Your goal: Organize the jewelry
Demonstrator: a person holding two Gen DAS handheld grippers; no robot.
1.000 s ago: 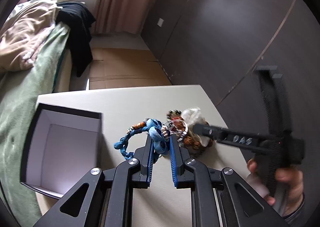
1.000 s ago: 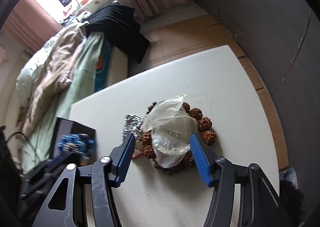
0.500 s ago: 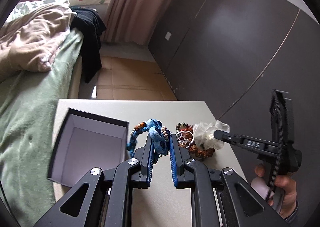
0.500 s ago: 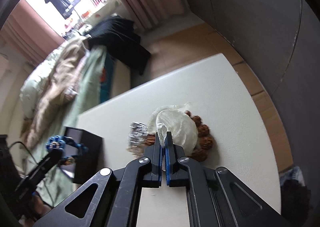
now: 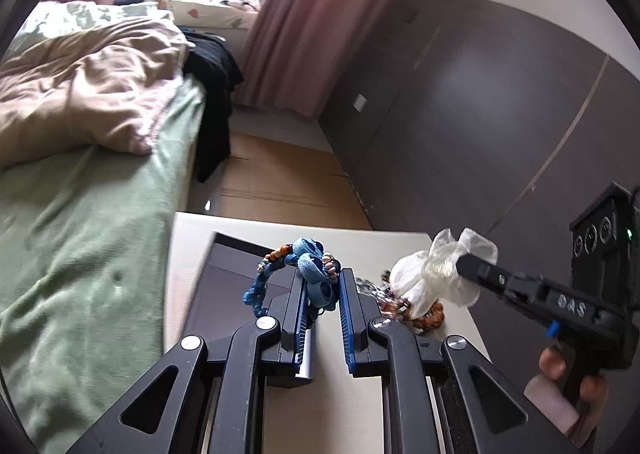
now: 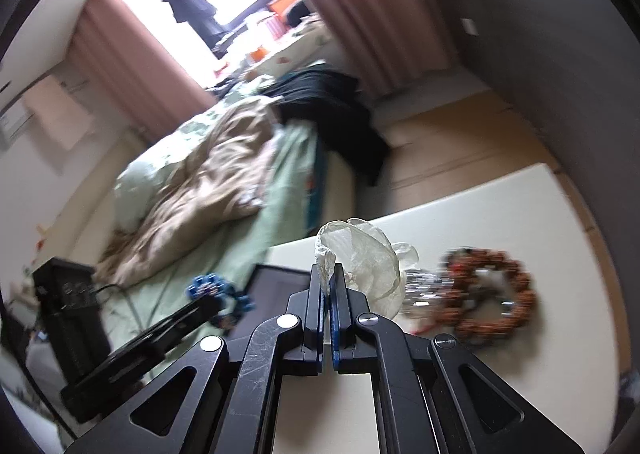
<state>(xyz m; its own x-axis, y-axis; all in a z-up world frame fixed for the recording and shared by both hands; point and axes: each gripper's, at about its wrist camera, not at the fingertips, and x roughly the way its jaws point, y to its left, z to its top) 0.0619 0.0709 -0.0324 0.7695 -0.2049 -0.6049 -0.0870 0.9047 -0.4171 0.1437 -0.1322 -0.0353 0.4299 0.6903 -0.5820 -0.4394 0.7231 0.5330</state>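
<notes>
A blue braided bracelet [image 5: 304,274] is gripped in the jaws of the left gripper [image 5: 323,294] above an open dark box [image 5: 236,278] on the white worktop [image 5: 400,242]. A clear plastic bag [image 6: 360,258] is pinched in the closed jaws of the right gripper [image 6: 329,286] (lifted off the worktop). A brown bead bracelet [image 6: 492,290] is left lying just beside.

A second ago the right gripper [image 6: 329,286] stood wide open around the clear plastic bag [image 6: 366,258] lying on the brown bead bracelet [image 6: 490,294]. Since then it has closed on the bag's edge and raised it off the table [image 6: 520,206], baring the bracelet. The left gripper [image 5: 323,290], with the blue bracelet [image 5: 310,274], has travelled from beside the dark box [image 5: 228,274] to over it.
</notes>
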